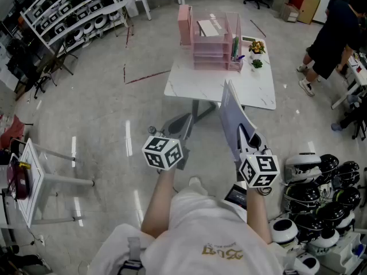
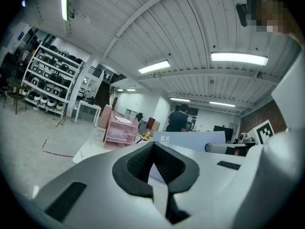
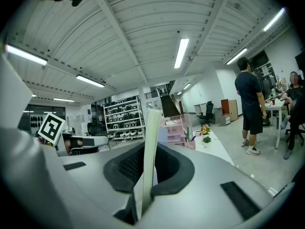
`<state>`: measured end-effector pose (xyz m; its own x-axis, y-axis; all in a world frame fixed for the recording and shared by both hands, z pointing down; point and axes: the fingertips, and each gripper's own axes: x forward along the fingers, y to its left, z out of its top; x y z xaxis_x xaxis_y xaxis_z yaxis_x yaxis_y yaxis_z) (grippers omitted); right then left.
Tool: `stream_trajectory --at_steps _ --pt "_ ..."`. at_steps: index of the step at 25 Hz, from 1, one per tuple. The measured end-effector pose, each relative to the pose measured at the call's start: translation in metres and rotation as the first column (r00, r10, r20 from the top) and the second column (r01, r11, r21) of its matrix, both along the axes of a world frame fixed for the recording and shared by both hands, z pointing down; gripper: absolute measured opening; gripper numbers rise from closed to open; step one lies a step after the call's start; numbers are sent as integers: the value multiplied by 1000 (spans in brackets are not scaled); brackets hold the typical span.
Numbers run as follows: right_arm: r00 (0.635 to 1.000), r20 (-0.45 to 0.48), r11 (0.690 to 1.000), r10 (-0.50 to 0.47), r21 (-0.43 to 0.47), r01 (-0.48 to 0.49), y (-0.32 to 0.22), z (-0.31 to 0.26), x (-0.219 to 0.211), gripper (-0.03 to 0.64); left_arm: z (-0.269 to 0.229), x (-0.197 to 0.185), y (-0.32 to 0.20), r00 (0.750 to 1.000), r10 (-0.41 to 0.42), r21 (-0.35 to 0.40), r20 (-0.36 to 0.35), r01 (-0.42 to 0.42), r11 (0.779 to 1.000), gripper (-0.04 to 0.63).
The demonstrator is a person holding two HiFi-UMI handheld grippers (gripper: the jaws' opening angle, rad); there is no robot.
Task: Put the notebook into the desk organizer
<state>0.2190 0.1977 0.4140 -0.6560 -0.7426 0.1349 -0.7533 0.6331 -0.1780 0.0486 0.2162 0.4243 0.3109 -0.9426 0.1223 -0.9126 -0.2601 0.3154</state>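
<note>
While right forearm (image 1: 259,213) extends forward, tongs (image 1: 248,135) pinch notebook (image 1: 232,112) upright

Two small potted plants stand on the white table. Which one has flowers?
The farther plant, right beside the pink organizer: it carries yellow-orange blooms. The nearer plant, just in front of it, is plain green with no flowers.

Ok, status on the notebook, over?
Right gripper shut on the notebook, held on edge. Left gripper shut, off it. Desk organizer on the table ahead, some way off; no obstacle seen between.
</note>
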Motion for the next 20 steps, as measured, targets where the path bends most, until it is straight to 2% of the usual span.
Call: stream_trajectory --at_steps 11,16,20 --pt "1000 14 1000 -4 16 4 9 -10 3 40 -4 5 9 1000 1 5 18 -1 1000 18" --pt "997 75 1000 7 4 -7 10 -15 10 41 -9 10 10 1000 5 7 27 -5 1000 18" --pt "998 65 1000 5 24 -6 8 -18 14 41 -13 13 10 999 5 15 41 -5 1000 18"
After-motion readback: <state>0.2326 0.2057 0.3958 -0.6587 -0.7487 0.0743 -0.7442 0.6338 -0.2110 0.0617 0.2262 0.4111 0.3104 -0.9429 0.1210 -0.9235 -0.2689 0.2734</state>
